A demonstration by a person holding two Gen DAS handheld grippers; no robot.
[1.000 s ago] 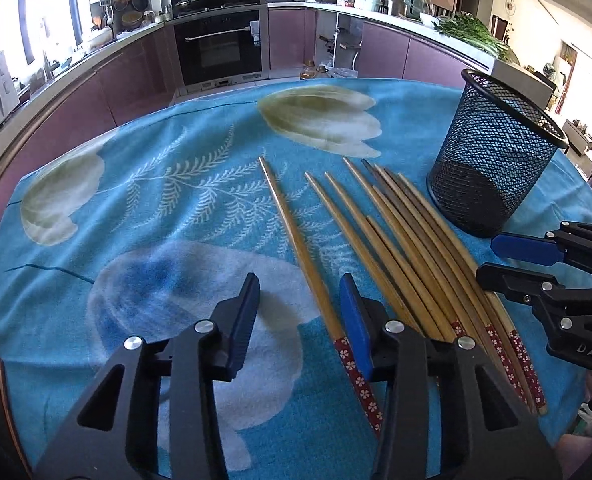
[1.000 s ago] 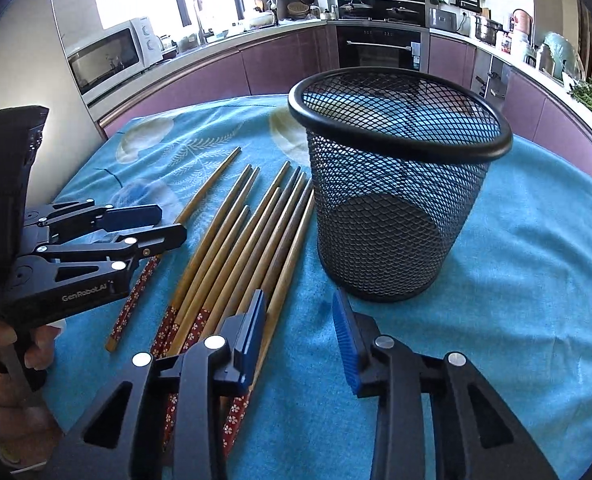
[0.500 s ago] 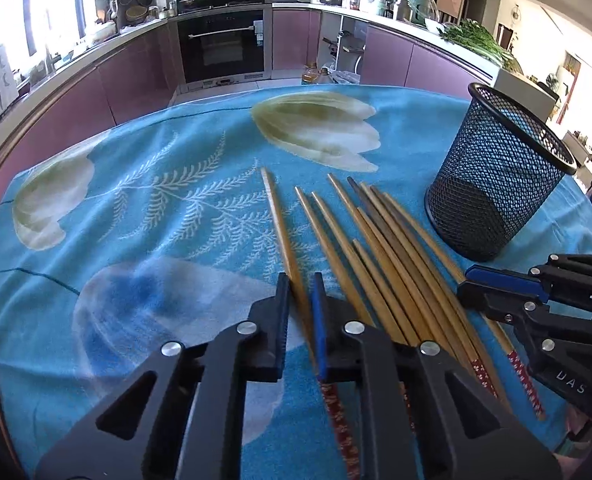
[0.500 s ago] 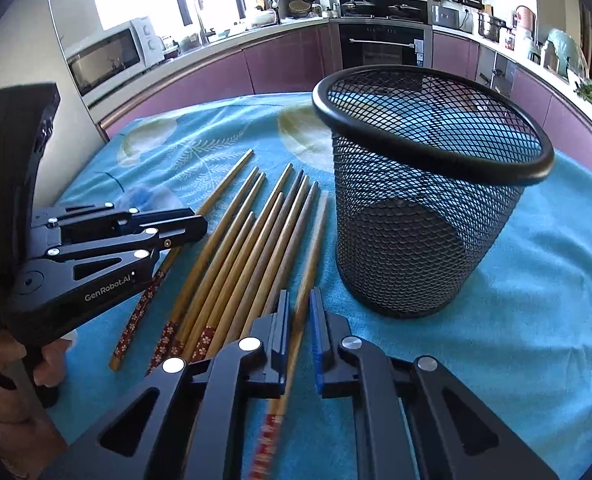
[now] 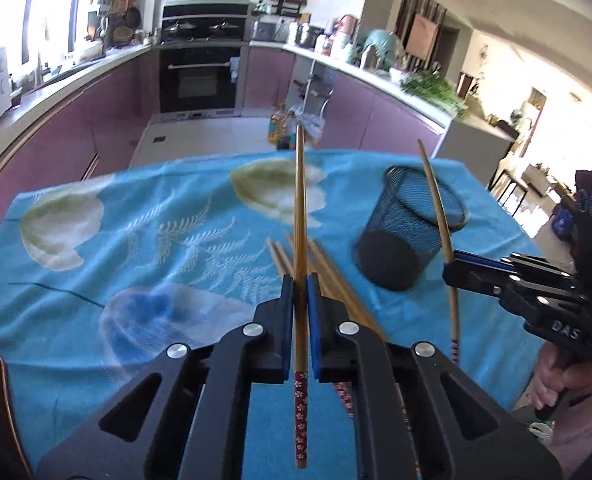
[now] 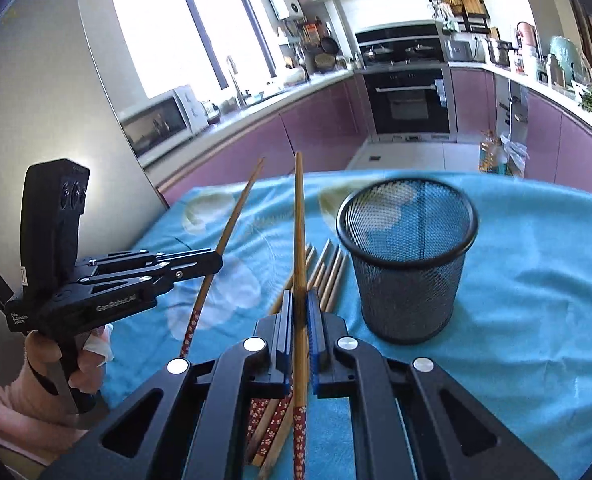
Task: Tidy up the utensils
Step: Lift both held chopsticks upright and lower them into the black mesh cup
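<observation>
My left gripper [image 5: 300, 280] is shut on one wooden chopstick [image 5: 300, 216] with a red flowered end, lifted off the cloth and pointing away. My right gripper [image 6: 300, 298] is shut on another chopstick [image 6: 299, 232], also raised. In the left wrist view the right gripper [image 5: 452, 266] shows at the right edge with its chopstick [image 5: 438, 196] slanting in front of the black mesh cup [image 5: 408, 236]. From the right wrist the left gripper [image 6: 215, 258] appears at the left with its chopstick [image 6: 237, 212]. Several more chopsticks [image 6: 330, 268] lie on the cloth beside the mesh cup [image 6: 408, 264].
A blue flowered tablecloth [image 5: 135, 240] covers the table. Hands hold both gripper handles [image 6: 55, 356]. Purple kitchen cabinets, an oven [image 5: 199, 76] and a microwave [image 6: 155, 120] stand beyond the far table edge.
Both grippers closed, each on one chopstick, then rose with them off the cloth. The table and cup now look farther away in both views.
</observation>
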